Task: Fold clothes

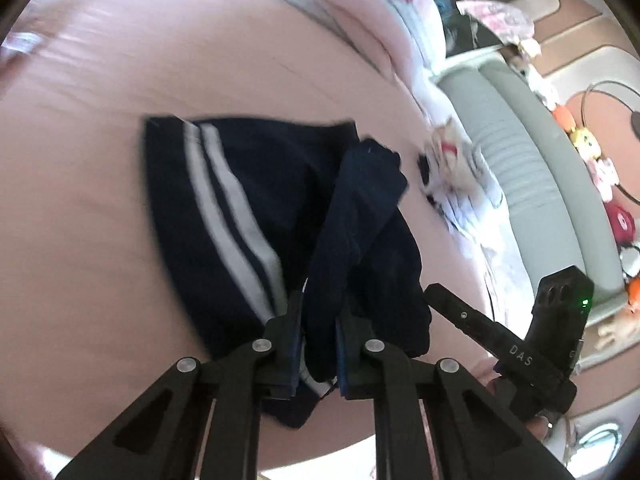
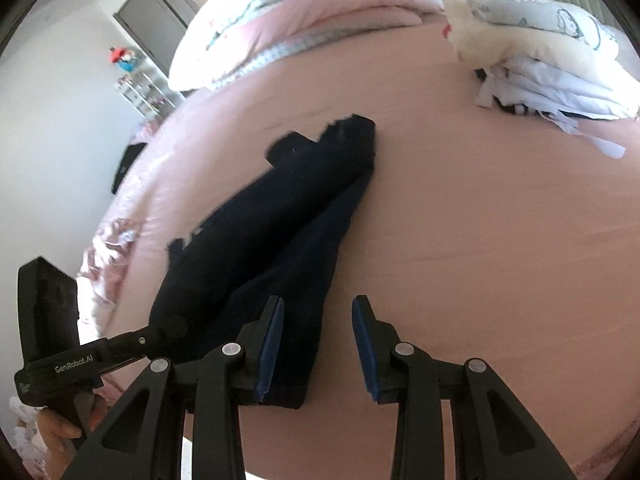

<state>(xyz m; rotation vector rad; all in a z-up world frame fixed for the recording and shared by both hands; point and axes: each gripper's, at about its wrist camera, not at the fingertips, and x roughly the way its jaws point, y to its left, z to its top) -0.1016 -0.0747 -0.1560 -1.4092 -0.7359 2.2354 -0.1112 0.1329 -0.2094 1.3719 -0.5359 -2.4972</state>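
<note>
The lower end of the navy garment (image 1: 240, 208) is disappearing behind the left gripper (image 1: 318, 344) in the left wrist view, so the pinched fold and the ends of the grey stripes (image 1: 224, 204) are lying hidden behind the black linkage. Motion blur is smearing the far garment edge and the small printed items (image 1: 452, 160) to its right, leaving them unreadable. The toys along the right edge (image 1: 592, 152) are showing too small to identify. In the right wrist view the garment's near left part (image 2: 280, 240) is passing behind the left finger (image 2: 268, 340) of the right gripper (image 2: 318, 350), and the pale folded pile (image 2: 560, 80) is running off the far right edge.
</note>
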